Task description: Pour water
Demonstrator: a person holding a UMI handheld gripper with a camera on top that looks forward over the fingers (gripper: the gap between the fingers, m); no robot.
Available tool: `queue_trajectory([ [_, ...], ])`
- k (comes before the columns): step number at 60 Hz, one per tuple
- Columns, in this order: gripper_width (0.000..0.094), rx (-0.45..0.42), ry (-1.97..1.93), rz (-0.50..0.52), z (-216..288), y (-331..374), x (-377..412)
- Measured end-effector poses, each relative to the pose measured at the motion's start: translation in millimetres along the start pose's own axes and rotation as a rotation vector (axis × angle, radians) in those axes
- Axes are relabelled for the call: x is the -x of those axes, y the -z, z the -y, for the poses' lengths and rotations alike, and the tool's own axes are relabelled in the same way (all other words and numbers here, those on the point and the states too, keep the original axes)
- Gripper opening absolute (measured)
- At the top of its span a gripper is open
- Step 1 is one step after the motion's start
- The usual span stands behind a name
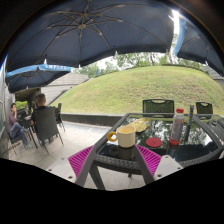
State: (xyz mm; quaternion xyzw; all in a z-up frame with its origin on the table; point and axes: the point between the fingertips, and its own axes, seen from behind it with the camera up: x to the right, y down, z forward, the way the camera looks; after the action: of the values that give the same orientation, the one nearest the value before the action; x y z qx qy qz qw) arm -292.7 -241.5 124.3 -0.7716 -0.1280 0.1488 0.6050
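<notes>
The fingers [121, 160] stand wide apart and hold nothing; the cup [125, 137] sits on the glass table [195, 152] just ahead, between them. The approach should stay level and centred on the cup before closing. To its right stands a bottle [178, 125]. Chairs, an umbrella and a grassy slope surround the patio.
</notes>
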Motion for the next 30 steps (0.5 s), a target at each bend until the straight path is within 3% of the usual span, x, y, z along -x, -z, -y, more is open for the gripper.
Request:
queue_trajectory([
  [13, 0.0818, -0.025, 0.035, -0.036, 3.2, 4.1, -36.4],
  [30, 0.0809, -0.057, -0.006, -0.275, 21.1, -40.0, -202.5],
])
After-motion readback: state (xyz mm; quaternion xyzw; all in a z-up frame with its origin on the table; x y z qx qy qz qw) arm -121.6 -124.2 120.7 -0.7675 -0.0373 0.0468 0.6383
